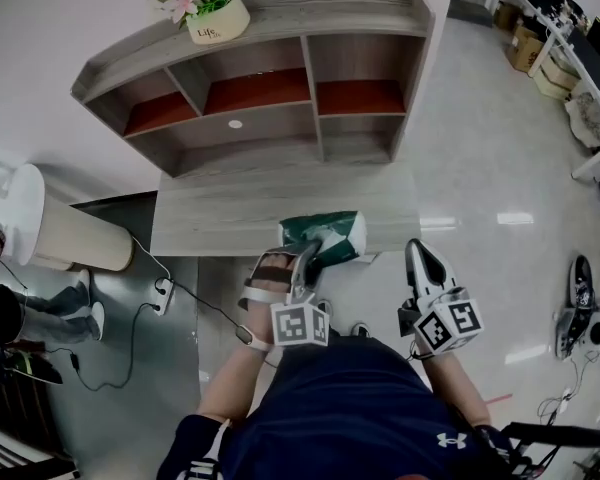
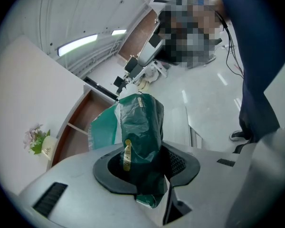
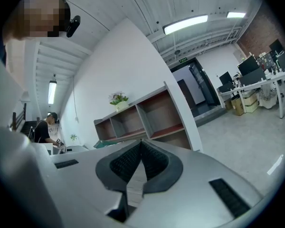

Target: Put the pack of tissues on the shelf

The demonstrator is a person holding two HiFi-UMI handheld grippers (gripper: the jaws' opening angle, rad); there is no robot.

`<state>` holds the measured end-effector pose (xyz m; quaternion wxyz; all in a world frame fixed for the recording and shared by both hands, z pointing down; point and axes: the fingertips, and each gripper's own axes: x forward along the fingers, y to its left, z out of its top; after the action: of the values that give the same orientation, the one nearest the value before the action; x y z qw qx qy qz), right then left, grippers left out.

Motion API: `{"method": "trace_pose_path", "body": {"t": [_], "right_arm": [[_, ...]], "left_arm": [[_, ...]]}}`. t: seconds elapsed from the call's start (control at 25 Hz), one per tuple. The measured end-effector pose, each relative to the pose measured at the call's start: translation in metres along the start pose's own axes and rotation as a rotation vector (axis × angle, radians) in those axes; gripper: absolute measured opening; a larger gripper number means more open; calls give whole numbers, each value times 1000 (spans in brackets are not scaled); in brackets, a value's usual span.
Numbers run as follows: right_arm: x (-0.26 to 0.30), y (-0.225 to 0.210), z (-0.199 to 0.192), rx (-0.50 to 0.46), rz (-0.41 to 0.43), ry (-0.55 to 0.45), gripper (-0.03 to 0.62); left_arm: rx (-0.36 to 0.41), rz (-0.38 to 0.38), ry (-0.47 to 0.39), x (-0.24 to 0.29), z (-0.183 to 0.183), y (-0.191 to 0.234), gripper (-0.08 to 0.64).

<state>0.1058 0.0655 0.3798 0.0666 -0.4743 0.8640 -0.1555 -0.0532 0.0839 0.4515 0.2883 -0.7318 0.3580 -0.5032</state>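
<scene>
Green plastic-wrapped pack of tissues (image 1: 325, 236) was pinched by one crumpled end between the pads of the left gripper (image 1: 302, 260). It hung over the front edge of the pale wooden ledge (image 1: 210, 218), well short of the grey wooden shelf unit (image 1: 270, 98) with red-floored compartments; contact with the ledge unclear. Gripping the wrapper's end probably left the bulk free to enter a compartment first, while the right gripper (image 1: 418, 253) hung beside, jaws pressed together on nothing, apparently parked clear.
</scene>
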Motion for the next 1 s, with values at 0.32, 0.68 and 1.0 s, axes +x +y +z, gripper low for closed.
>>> {"method": "trace_pose_path", "body": {"t": [0.32, 0.68, 1.0], "right_arm": [[32, 13, -4, -15, -97, 9, 9], [45, 12, -7, -29, -216, -2, 9], [43, -1, -14, -10, -264, 11, 9]], "left_arm": [[29, -57, -71, 21, -32, 16, 147], [73, -98, -122, 47, -54, 24, 147], [88, -140, -137, 63, -49, 20, 147]]}}
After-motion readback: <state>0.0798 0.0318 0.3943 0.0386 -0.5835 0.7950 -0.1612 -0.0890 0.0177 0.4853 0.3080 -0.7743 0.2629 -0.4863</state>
